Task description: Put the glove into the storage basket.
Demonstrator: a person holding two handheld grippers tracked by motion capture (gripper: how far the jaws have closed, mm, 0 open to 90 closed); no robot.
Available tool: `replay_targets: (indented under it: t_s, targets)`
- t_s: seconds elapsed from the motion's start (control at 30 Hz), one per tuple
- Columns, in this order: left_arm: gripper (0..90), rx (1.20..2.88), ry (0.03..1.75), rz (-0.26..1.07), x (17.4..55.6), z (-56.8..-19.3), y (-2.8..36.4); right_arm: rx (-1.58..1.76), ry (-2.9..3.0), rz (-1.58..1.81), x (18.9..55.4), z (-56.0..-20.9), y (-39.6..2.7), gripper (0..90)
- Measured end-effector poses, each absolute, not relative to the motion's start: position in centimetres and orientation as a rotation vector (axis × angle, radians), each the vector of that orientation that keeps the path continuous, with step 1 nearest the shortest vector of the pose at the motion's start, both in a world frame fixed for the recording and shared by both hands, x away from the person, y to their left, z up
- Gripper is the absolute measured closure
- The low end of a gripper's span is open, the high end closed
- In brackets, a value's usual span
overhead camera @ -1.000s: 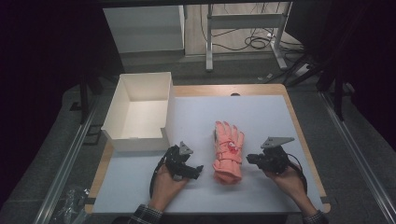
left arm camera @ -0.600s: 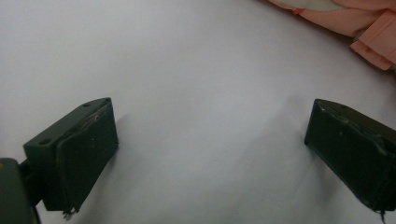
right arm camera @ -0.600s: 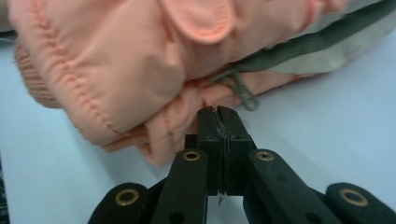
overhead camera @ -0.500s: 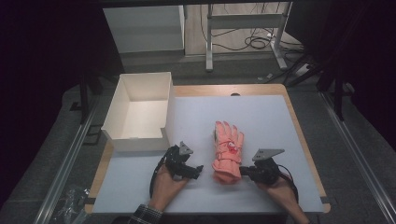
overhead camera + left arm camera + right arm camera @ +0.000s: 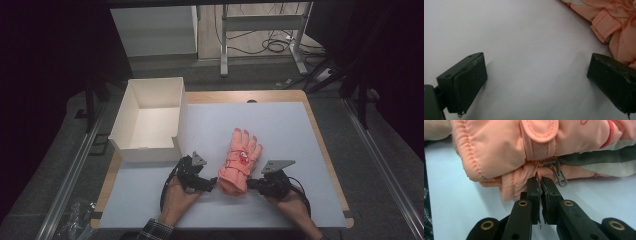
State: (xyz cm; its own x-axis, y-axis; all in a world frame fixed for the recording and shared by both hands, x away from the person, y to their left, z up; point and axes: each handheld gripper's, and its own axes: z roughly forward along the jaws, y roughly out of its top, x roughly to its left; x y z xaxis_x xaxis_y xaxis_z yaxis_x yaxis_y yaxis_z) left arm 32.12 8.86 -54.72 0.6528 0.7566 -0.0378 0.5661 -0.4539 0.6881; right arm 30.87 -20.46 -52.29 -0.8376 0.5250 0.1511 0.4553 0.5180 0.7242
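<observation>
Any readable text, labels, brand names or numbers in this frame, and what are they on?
No words or numbers can be read anywhere.
Pink glove: a red emblem on its back, too small and blurred to read.
Pink glove, right gripper view: a bit of red stitched mark at the top edge, cut off, unreadable.
White box: no print visible.

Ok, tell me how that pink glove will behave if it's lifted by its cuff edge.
The pink glove looks padded and quilted, so it will probably sag and dangle, not stay flat. It seems light for its bulk. The right hand-held gripper pinches just a thin fabric fold, which might slip free.
</observation>
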Motion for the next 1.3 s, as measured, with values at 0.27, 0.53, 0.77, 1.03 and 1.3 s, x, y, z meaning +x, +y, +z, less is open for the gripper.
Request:
replay_targets:
  t_s: [0.27,0.53,0.77,1.03,1.3]
  targets:
    - [2.8,2.207,0.989,0.351,32.1,-54.6,9.7,0.864,2.656,1.235,30.9,-52.3,-20.2,82.9]
    - [2.8,2.213,0.952,0.334,31.9,-54.7,10.5,0.874,2.647,1.236,31.1,-52.5,-19.4,82.2]
    - [3.1,2.216,0.94,0.33,31.9,-54.8,10.7,0.877,2.631,1.234,31.2,-52.1,-19.3,80.7]
    - [3.0,2.214,0.94,0.329,31.9,-54.8,10.7,0.934,2.539,1.208,31.7,-51.5,-21.3,72.4]
    - [2.8,2.211,0.939,0.324,31.9,-54.8,10.7,1.053,2.423,1.119,33.4,-51.4,-24.5,54.1]
